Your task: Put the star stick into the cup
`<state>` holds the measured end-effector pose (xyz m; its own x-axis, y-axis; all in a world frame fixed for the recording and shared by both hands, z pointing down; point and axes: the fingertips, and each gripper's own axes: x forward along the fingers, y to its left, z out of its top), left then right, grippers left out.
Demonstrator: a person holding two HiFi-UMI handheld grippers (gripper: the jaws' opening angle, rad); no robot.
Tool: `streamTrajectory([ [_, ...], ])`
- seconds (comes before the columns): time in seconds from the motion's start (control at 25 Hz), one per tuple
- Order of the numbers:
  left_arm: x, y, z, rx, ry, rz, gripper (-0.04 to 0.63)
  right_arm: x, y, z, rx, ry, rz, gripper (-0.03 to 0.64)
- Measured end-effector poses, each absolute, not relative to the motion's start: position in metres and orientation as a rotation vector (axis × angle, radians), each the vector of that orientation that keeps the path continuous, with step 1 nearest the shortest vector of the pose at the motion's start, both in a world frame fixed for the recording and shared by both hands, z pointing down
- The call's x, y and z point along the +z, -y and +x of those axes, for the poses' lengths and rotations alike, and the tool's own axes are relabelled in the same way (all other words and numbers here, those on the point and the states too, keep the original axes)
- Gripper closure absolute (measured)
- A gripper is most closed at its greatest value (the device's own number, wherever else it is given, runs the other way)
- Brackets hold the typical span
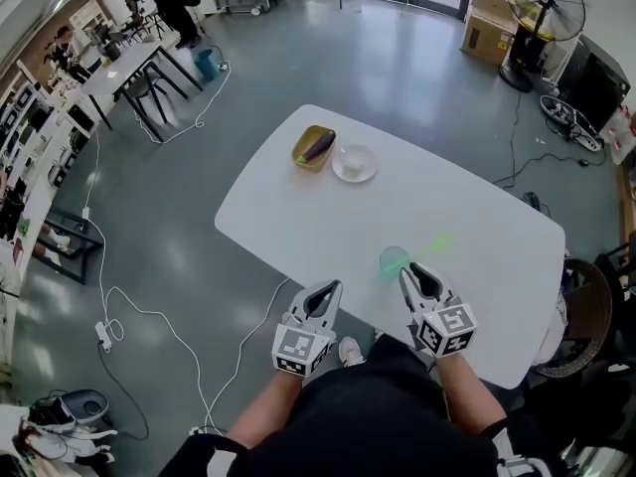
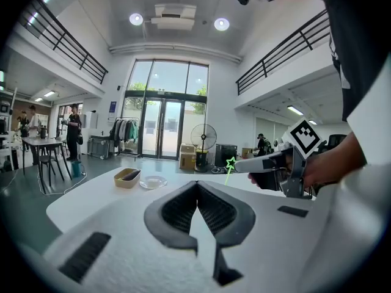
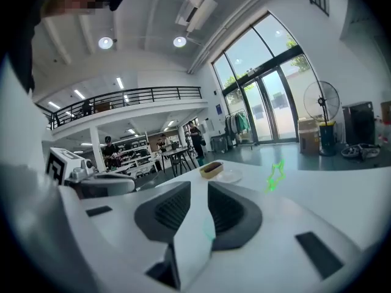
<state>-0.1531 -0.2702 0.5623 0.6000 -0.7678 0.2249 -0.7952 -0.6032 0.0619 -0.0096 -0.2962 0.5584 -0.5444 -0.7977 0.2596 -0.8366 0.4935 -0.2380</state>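
A translucent green cup (image 1: 394, 262) stands near the front of the white table (image 1: 298, 217). The green star stick (image 1: 434, 243) leans out of it toward the right; its star (image 3: 277, 176) shows above the table in the right gripper view, and its star (image 2: 231, 163) also shows in the left gripper view. The stick's lower end is hidden. My right gripper (image 1: 411, 275) hovers just behind and right of the cup, jaws open (image 3: 198, 187), holding nothing. My left gripper (image 1: 331, 288) sits left of the cup, its tips touching (image 2: 197, 185) with nothing between them.
At the table's far end lie a tan tray (image 1: 314, 148) holding a dark purple thing and a clear glass dish (image 1: 355, 163). A wicker chair (image 1: 586, 316) stands at the right; cables, a fan (image 1: 542, 8) and boxes are on the floor beyond.
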Motion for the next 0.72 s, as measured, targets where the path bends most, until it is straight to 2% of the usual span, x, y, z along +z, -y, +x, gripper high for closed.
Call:
streamTrajectory([
  [0.32,0.558,0.270,-0.152,0.246,1.322,2.675,0.583,0.495,0.293,-0.018,0.199,2.675,1.466,0.611],
  [0.72,0.553,0.270,-0.158,0.235,1.336,2.674,0.583,0.479,0.287,-0.026,0.046,2.633,1.448,0.614],
])
